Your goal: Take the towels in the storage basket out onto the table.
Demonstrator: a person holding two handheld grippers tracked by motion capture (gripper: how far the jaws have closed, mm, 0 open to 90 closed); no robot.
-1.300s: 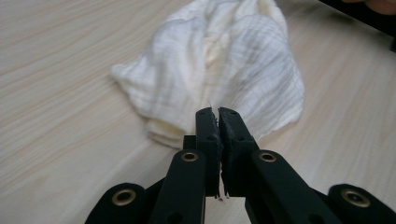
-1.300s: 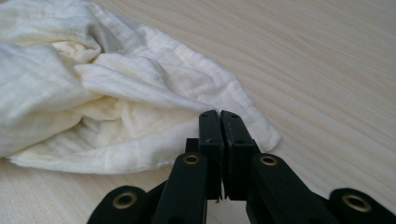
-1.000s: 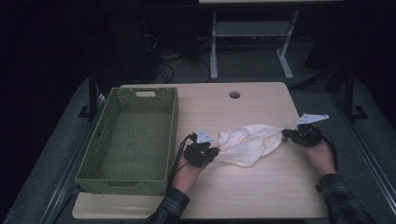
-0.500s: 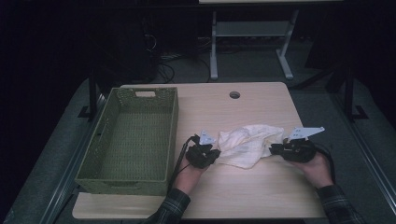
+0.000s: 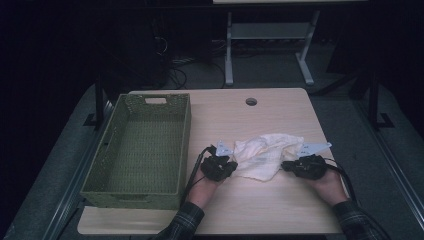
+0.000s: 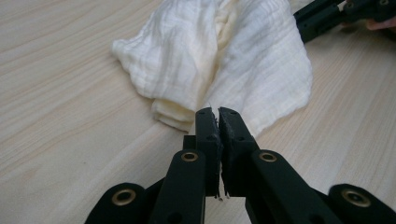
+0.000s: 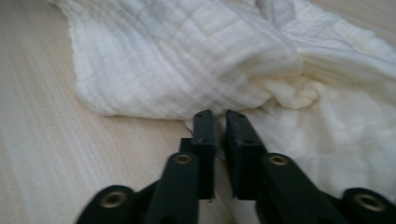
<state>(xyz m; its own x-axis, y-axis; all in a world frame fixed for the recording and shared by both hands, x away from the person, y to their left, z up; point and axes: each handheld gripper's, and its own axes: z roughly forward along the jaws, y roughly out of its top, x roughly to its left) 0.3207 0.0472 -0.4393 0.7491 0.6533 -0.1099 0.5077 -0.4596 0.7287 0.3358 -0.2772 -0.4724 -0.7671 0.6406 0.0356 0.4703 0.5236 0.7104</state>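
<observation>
The white cloth point(image 5: 265, 156) lies crumpled on the table point(image 5: 260, 210), to the right of the green basket point(image 5: 142, 150) and well apart from it, between the two grippers. The left gripper point(image 5: 226, 167) is at the near left edge of the cloth; in the left gripper view its fingers point(image 6: 208, 135) are pressed together and seem to pinch a thin edge of the fabric, though the pinched part is too small to see clearly. The right gripper point(image 5: 285, 165) is at the near right edge, and its jaws have just been closing; in the right gripper view its fingers point(image 7: 204, 135) stand almost together with a narrow gap, seemingly on the hem of the cloth point(image 7: 196, 65). I judge the work is at an early stage: the cloth is not yet spread flat or folded, and the basket is empty. The long axis of the cloth runs roughly left to right across the table, with its bunched end pointing to the far right.
</observation>
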